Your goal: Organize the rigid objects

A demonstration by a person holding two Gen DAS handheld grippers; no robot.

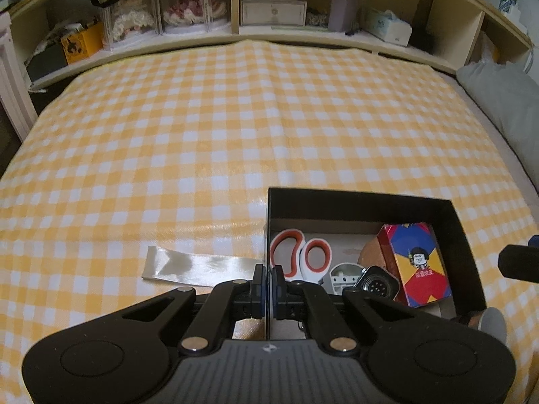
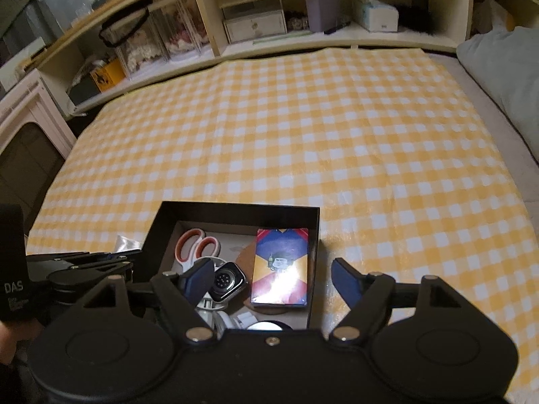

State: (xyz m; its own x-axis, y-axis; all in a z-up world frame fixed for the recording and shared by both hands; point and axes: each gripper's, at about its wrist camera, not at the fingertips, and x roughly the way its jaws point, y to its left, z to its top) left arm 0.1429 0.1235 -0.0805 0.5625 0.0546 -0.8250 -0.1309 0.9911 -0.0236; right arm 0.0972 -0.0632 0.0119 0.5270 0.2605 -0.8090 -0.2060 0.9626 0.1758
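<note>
The left tongs [image 1: 268, 282] are clenched on the left wall of a black box [image 1: 466, 252], one finger outside and one inside, pinning it to the gingham cloth [image 1: 202, 134] spread over the bed. The right tongs [image 2: 273, 281] hang released and wide above the same box, one blue pad [image 2: 198, 281] over the interior at 9 o'clock, the other past the right wall at 3 o'clock; they hold nothing.

Inside the box lie the sorted goods: orange-handled scissors [image 2: 197, 244] at 11 o'clock, a smartwatch [image 2: 226, 281] face-down near the centre, and a wrapped, colourful card box [image 2: 281, 267] flat against the right wall. White items sit nearer the camera, too hidden to name. Outside, at 9 o'clock of the box, a satin ribbon [image 1: 198, 266] lies flat on the cloth.

No loose rigid item shows on the cloth, so the sorting looks nearly done. Judging from this, the step is best done by keeping the left grip firm on the thin wall without crushing it, while the right tongs stay spread and lift straight up, clear of the card box's glossy film.

Beyond, at 12 o'clock, headboard shelves [image 1: 269, 30] hold dolls and boxes.
</note>
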